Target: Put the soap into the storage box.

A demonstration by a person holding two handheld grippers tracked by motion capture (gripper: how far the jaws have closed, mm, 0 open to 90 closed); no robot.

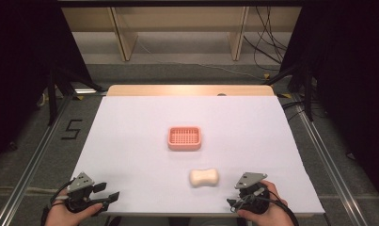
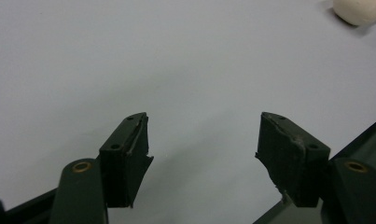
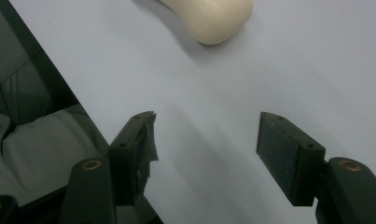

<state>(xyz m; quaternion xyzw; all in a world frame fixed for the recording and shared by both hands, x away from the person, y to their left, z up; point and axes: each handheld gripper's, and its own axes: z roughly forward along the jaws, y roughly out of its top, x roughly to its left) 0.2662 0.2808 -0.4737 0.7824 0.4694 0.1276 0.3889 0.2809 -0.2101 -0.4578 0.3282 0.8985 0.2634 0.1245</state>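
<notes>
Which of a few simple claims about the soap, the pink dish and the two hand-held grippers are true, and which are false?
1. The bar of soap lies inside the pink soap dish. False: it lies on the white table, nearer the person than the dish and apart from it.
2. The right gripper has open jaws with nothing between them. True.
3. The left gripper is clamped on the soap. False: its jaws are open over bare table.
4. The soap dish holds nothing. True.
5. The soap is nearer the right gripper than the left gripper. True.
</notes>
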